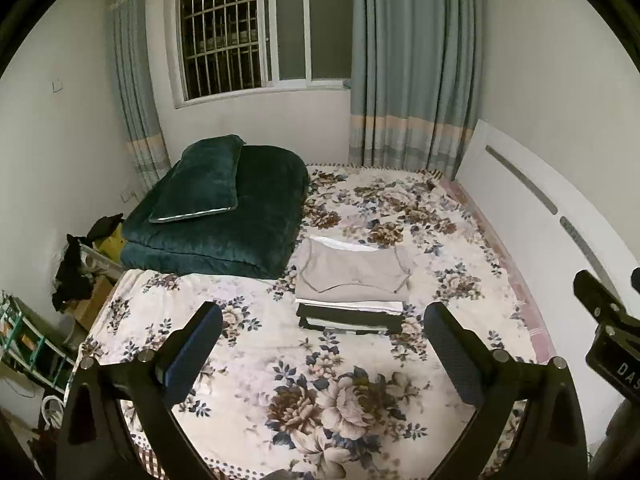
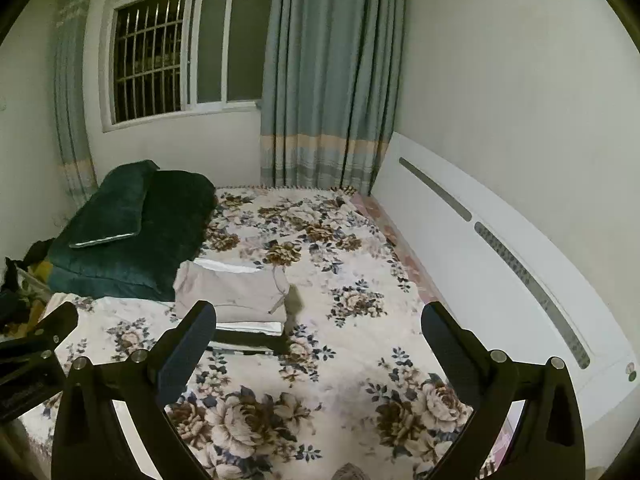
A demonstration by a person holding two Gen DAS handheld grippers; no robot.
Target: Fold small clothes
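Left wrist alone shows black clothes (image 1: pixel 74 276) (beside bed (image 1: pixel 248 300)).

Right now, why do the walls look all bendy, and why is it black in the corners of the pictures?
Left wrist view: the fisheye lens bows the headboard and curtain, and its round rim leaves black corners. Right wrist view: same bending on the headboard; the light is dim and greenish, the window is dark, and the clothes stack casts a soft shadow to its right.
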